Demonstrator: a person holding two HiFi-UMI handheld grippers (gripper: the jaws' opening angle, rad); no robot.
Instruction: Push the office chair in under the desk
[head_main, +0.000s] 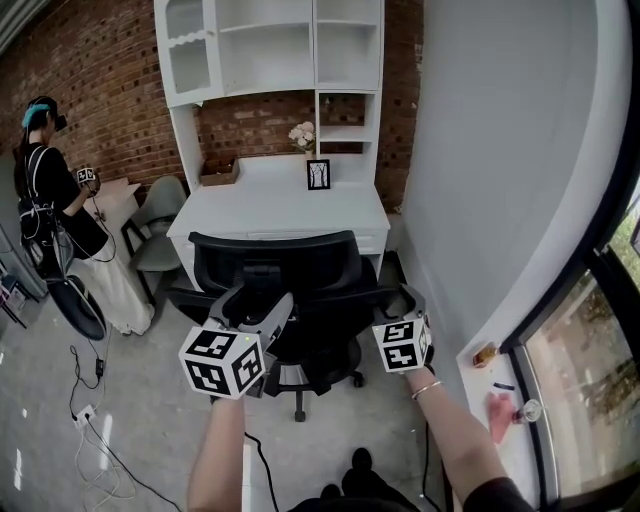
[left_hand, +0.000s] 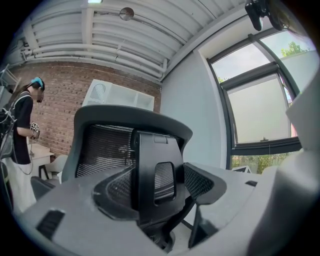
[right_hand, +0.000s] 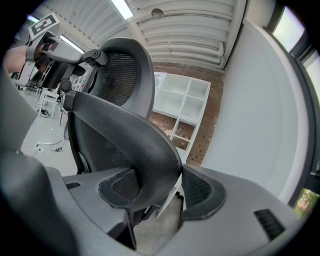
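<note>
A black mesh office chair (head_main: 275, 262) stands with its back to me, facing the white desk (head_main: 280, 205), its seat outside the desk's front edge. My left gripper (head_main: 262, 308) is at the middle of the chair's back. In the left gripper view its pads sit on either side of the black centre spine (left_hand: 155, 170), closed on it. My right gripper (head_main: 405, 300) is at the chair's right side. In the right gripper view a curved black chair part (right_hand: 135, 135) fills the space between the right gripper's pads (right_hand: 200, 190).
A white shelf unit (head_main: 270, 50) rises over the desk, which bears a picture frame (head_main: 318, 174) and flowers (head_main: 302, 133). A grey chair (head_main: 160, 225) and a person (head_main: 45, 190) are at the left. Cables (head_main: 90, 400) lie on the floor. A wall (head_main: 480, 180) runs close on the right.
</note>
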